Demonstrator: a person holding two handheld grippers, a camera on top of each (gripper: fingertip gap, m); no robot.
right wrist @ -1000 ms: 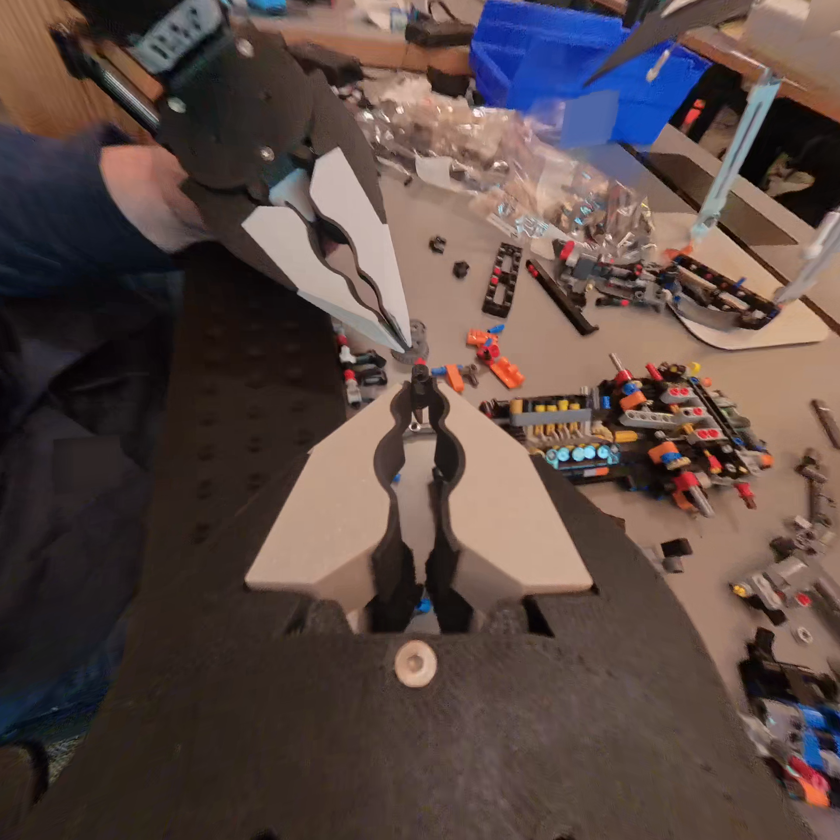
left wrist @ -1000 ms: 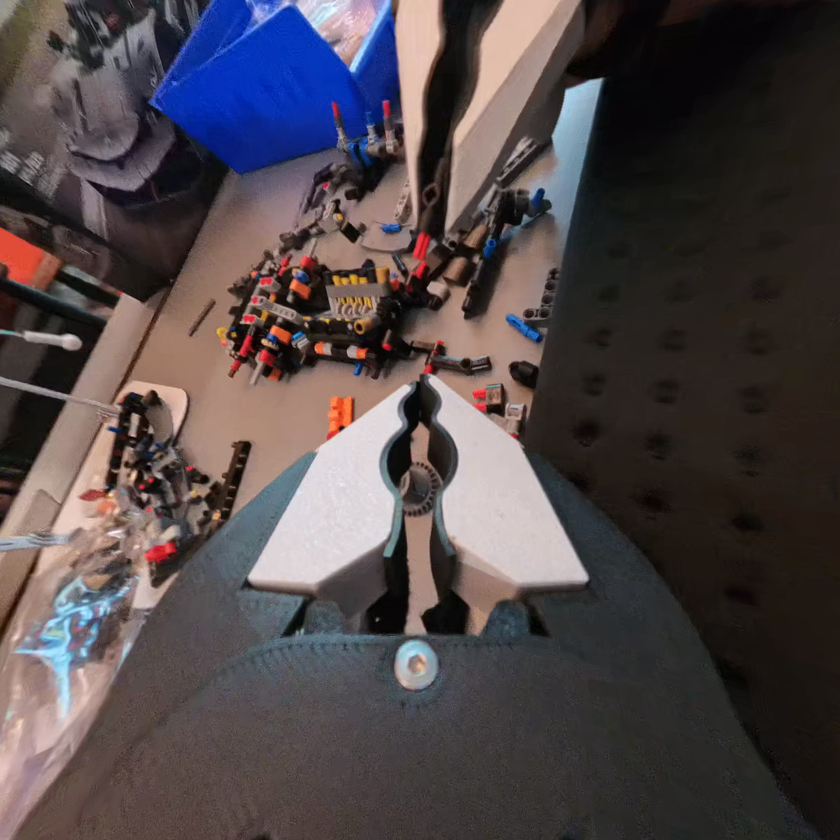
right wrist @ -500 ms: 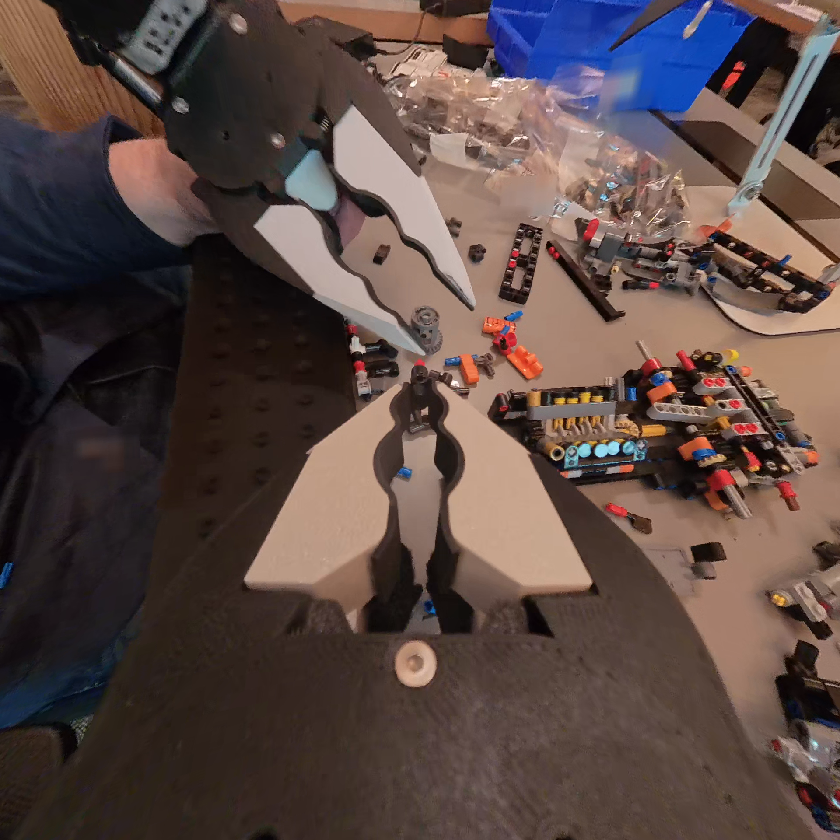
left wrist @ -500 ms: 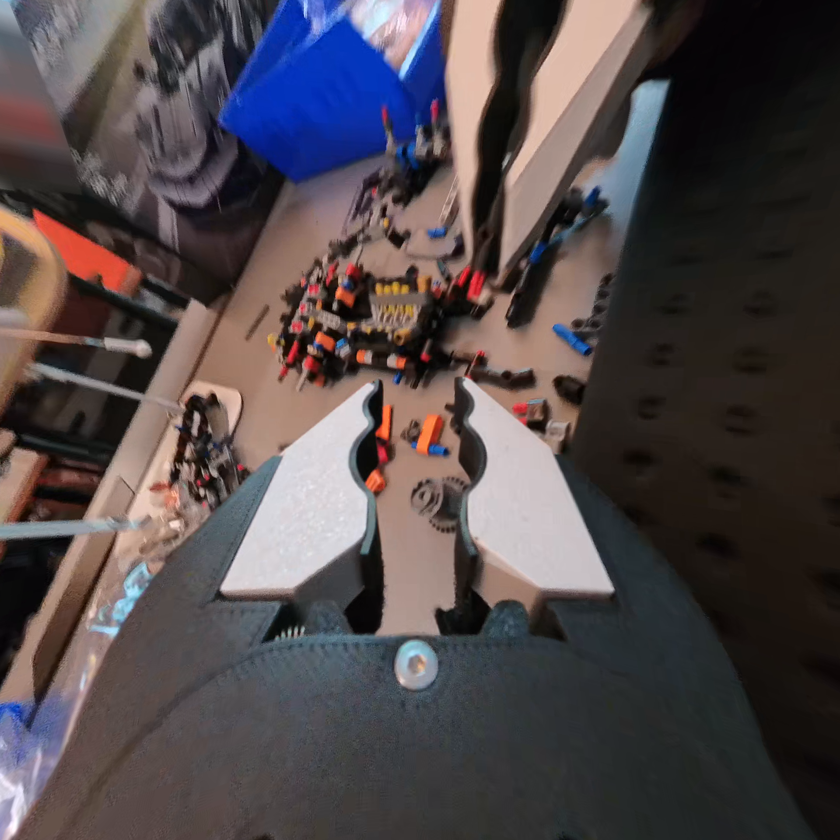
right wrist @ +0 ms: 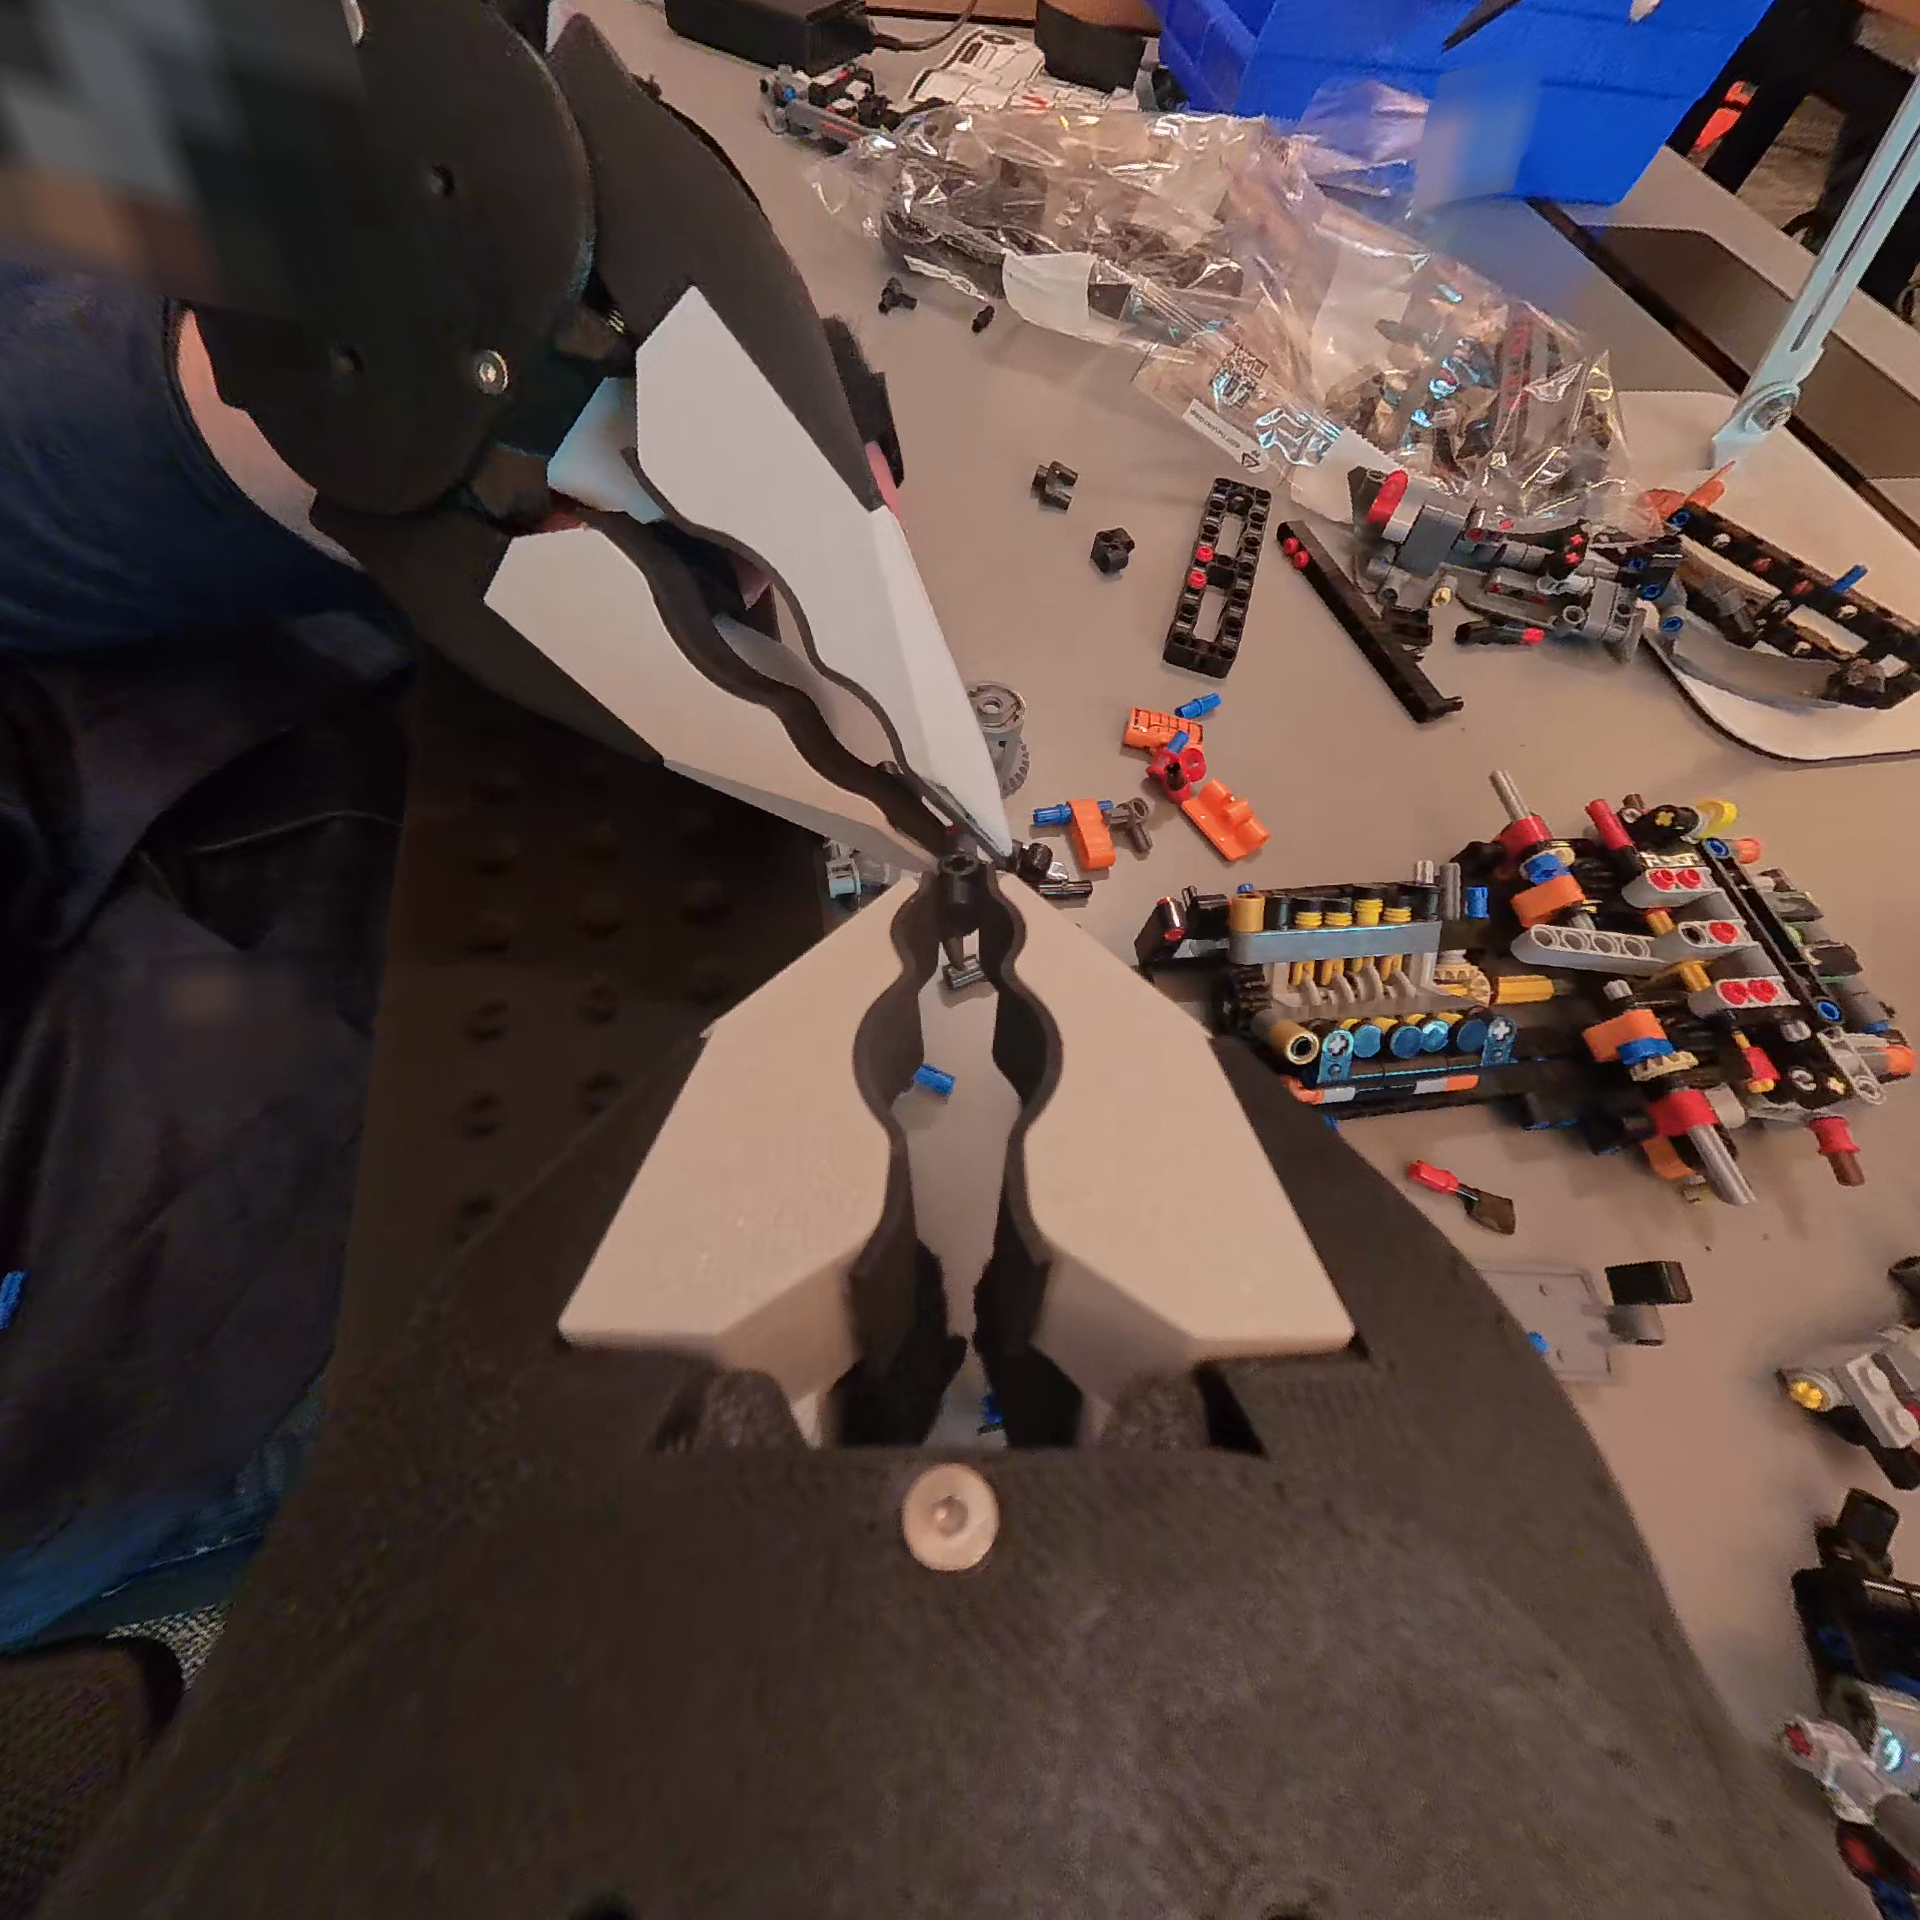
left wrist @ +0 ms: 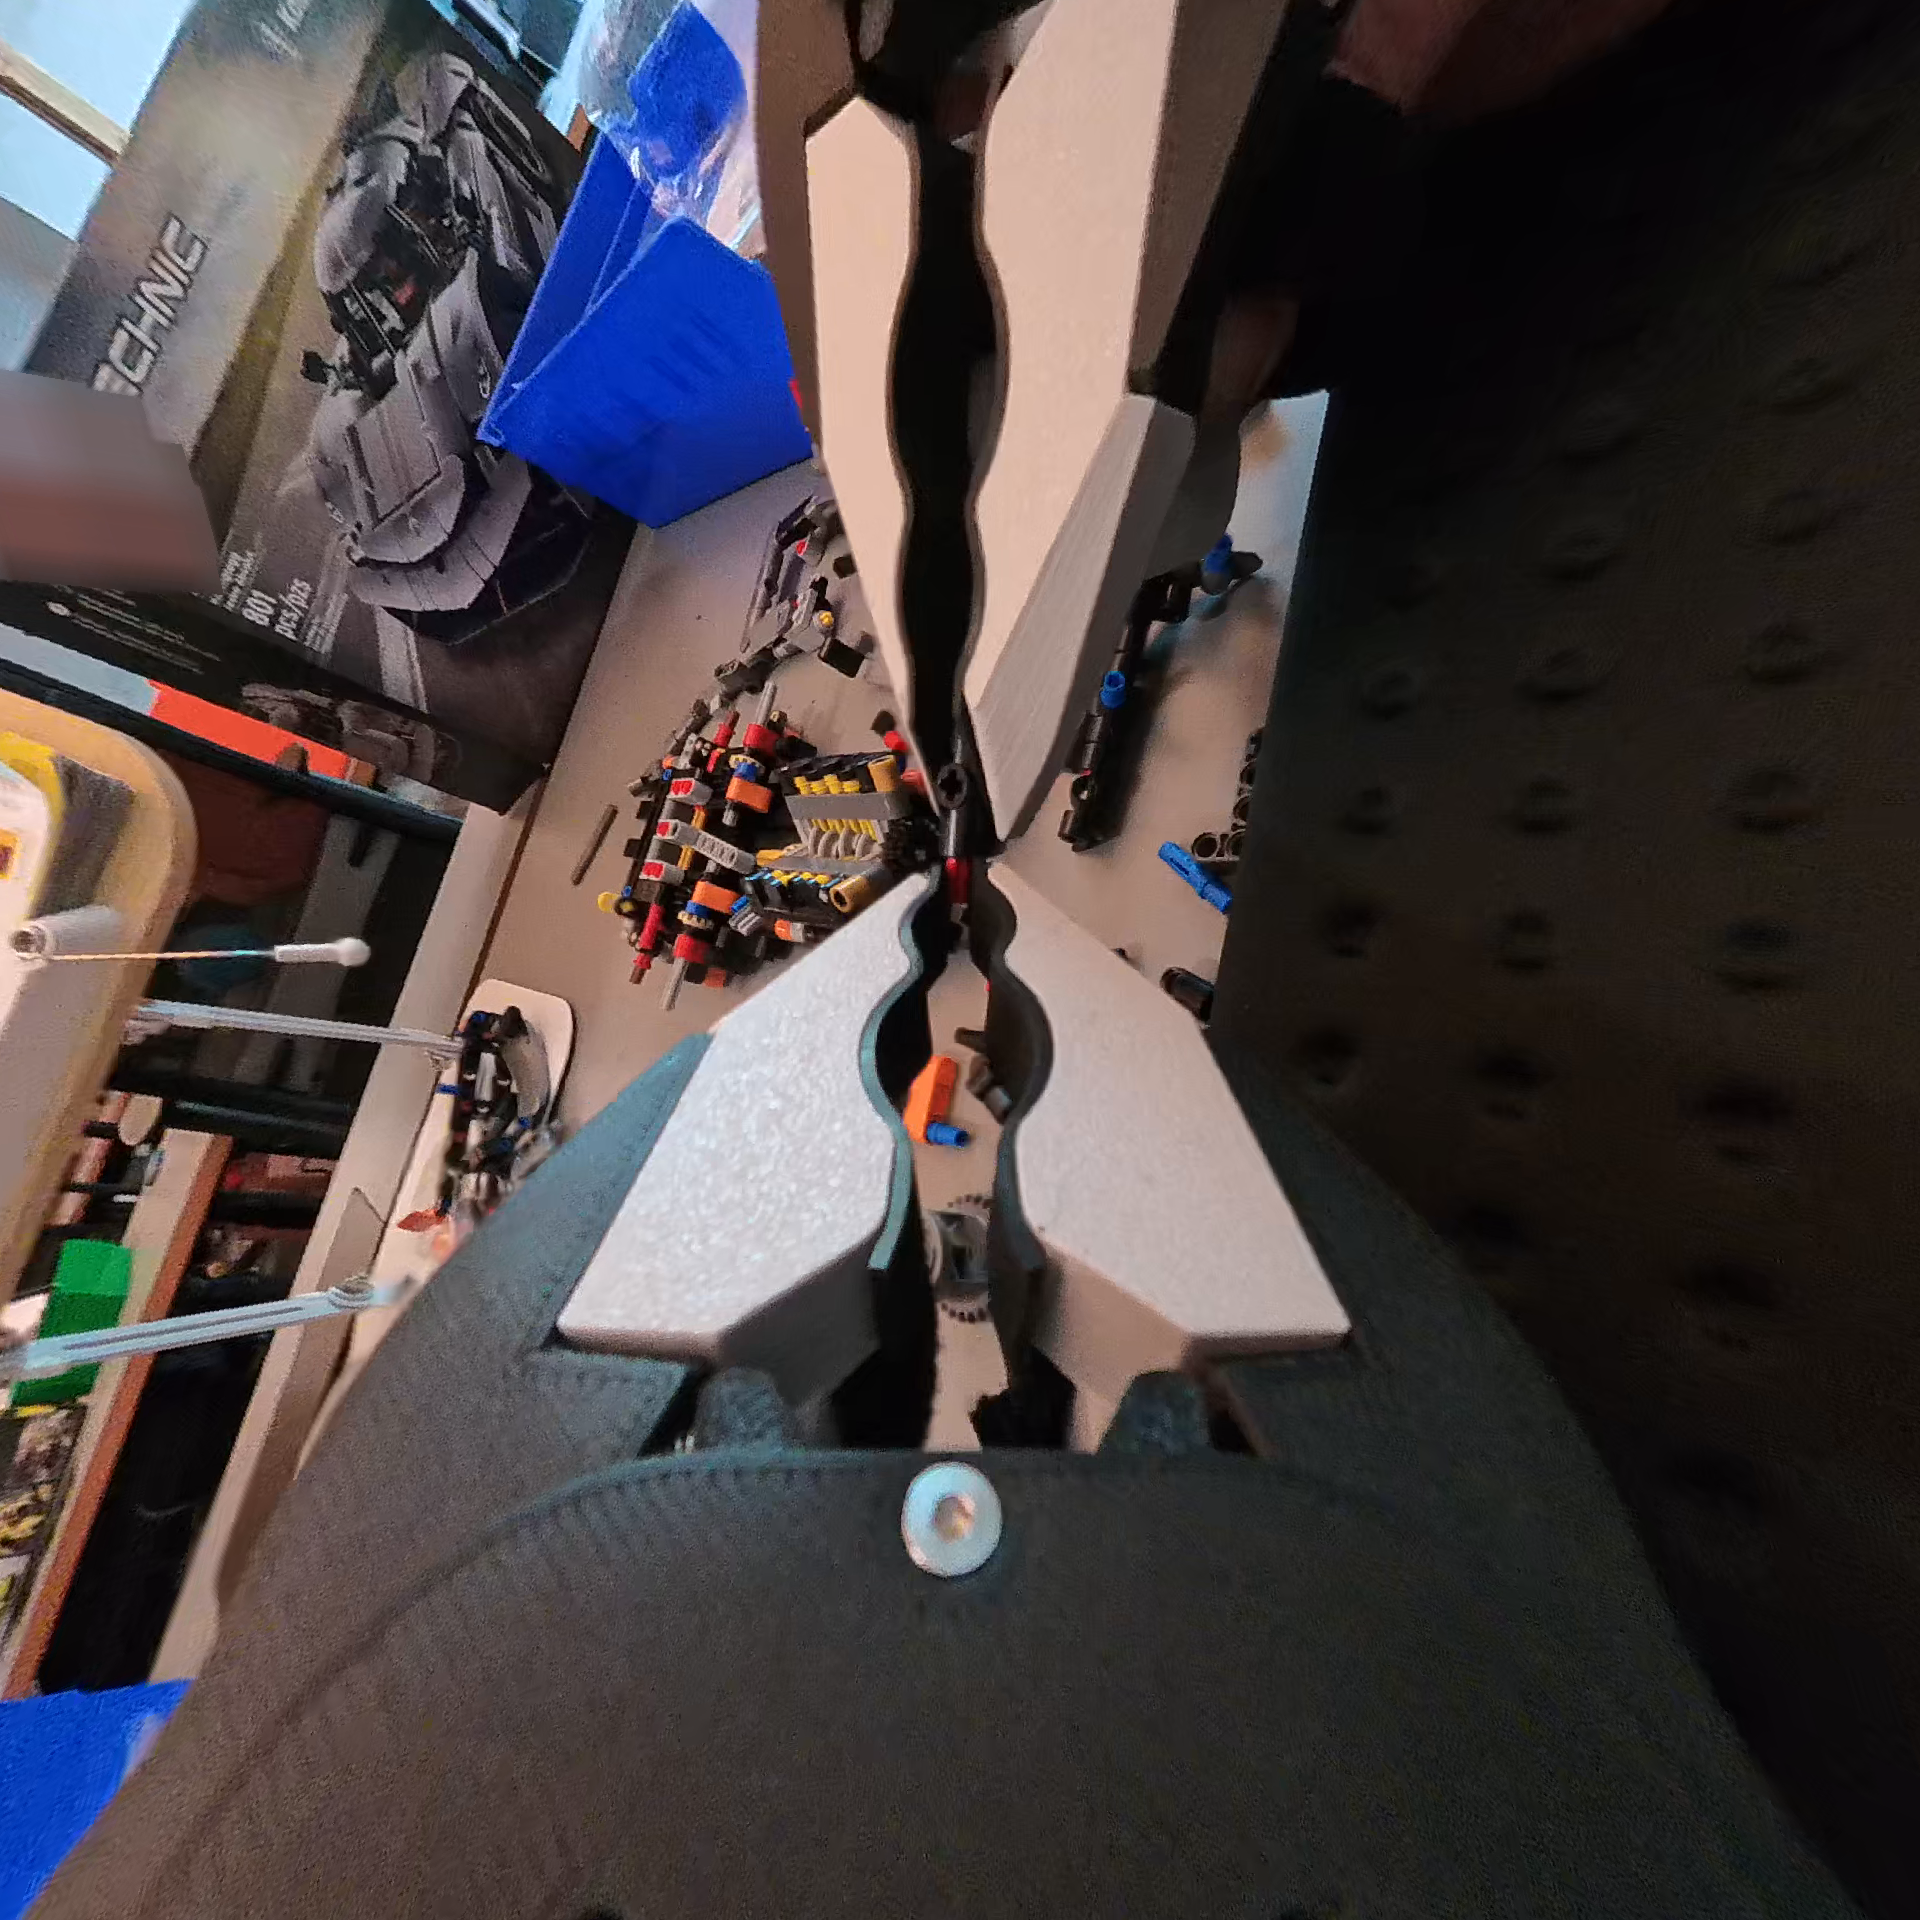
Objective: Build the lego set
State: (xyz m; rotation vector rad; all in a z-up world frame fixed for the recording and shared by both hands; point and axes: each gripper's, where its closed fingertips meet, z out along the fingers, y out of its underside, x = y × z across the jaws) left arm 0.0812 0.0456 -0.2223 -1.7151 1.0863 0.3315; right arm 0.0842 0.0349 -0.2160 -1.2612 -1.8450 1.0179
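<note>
My right gripper (right wrist: 961,883) is shut on a small black connector piece (right wrist: 958,878) with a red end, held above the grey table. My left gripper (left wrist: 961,894) comes tip to tip against it, and its fingers are closed on the red end of the same piece (left wrist: 953,781). The left gripper also shows in the right wrist view (right wrist: 971,831), and the right gripper in the left wrist view (left wrist: 956,821). The multicoloured chassis assembly (right wrist: 1507,987) lies on the table to the right. A dark grey gear (right wrist: 997,717) lies on the table behind the left fingers.
Orange and blue loose parts (right wrist: 1226,821) and a black frame (right wrist: 1216,577) lie nearby. Plastic bags of parts (right wrist: 1247,260), a blue bin (right wrist: 1507,94) and a second subassembly (right wrist: 1558,582) stand farther back. A black perforated board (right wrist: 540,935) and a sleeve (right wrist: 83,468) are at the left. The set box (left wrist: 343,364) is at the table's far edge. The tips of both grippers are at nearly the same place. Left tips and right tips are each some 15 cm from the multicoloured chassis assembly (right wrist: 1507,987).
My left gripper opened, leaving the grey gear on the table. It then moved to the right gripper's tip and closed there. The right gripper kept hold of the black piece.
</note>
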